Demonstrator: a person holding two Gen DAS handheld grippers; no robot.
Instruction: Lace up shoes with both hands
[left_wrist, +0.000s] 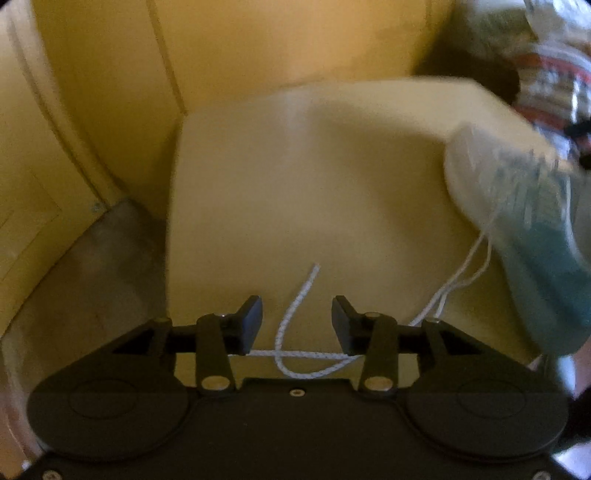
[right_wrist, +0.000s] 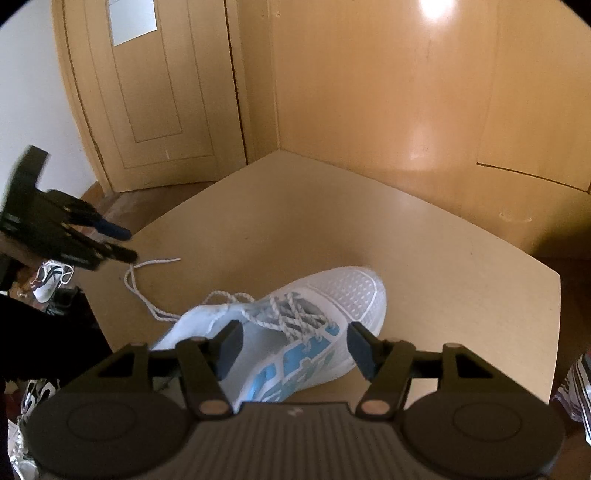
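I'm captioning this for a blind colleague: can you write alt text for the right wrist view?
A white and blue shoe lies on a wooden table, framed by the open right hand-held gripper. Its loose lace trails left towards the left hand-held gripper.

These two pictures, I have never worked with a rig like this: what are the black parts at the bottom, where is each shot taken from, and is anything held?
Each picture comes from a camera mounted on a hand-held two-finger gripper, looking forward along its fingers. A person carries one in each hand; there is no robot arm. The blurred view shows the left gripper over a wooden table, jaws apart, with the loose end of a white shoelace lying between them, not pinched. The sharper view shows the right gripper, also open, above a white and blue sneaker lying on the table. The left gripper also appears at that picture's left edge. Nothing is held.
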